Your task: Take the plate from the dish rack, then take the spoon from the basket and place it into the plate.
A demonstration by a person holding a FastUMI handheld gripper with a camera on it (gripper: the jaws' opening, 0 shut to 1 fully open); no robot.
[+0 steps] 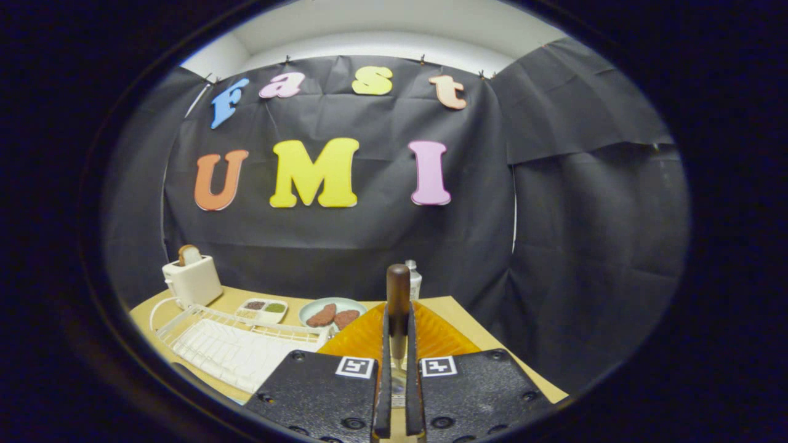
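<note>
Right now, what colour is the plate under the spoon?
Orange, with ridges. The plate lies beyond the gripper, seen in the gripper view, below the spoon.

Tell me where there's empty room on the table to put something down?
Bare table runs beside the orange plate, out to the table's edge. A small patch lies between the toaster and the sauce tray. It is crowded where the dish rack, tray and green plate sit together. The fingers grip the spoon.
</note>
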